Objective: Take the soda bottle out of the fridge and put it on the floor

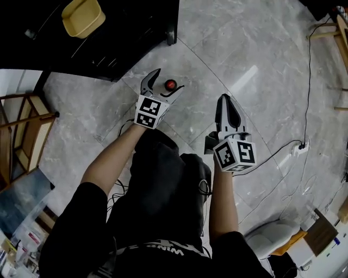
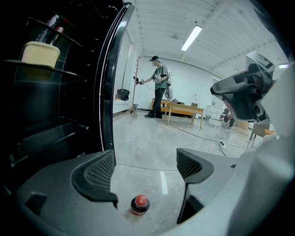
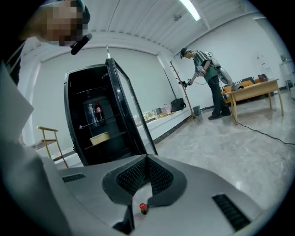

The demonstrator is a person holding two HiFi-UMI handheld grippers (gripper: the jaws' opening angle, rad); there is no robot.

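Note:
The soda bottle [image 1: 170,84], dark with a red cap, stands upright on the grey floor just outside the black fridge [image 1: 125,38]. My left gripper [image 1: 169,77] hangs over it, open, jaws either side and apart from it. In the left gripper view the red cap [image 2: 140,203] sits low between the spread jaws of that gripper [image 2: 146,168]. My right gripper [image 1: 224,99] is shut and empty, to the right of the bottle. In the right gripper view the closed gripper [image 3: 146,161] points toward the bottle [image 3: 143,208] and the open fridge [image 3: 99,124].
A yellow tub [image 1: 82,16] and more bottles [image 3: 94,111] remain on the fridge shelves. The fridge door [image 2: 110,83] stands open. A wooden chair [image 1: 22,130] is on the left. A cable and power strip [image 1: 302,145] lie to the right. A person [image 2: 159,87] works by distant tables.

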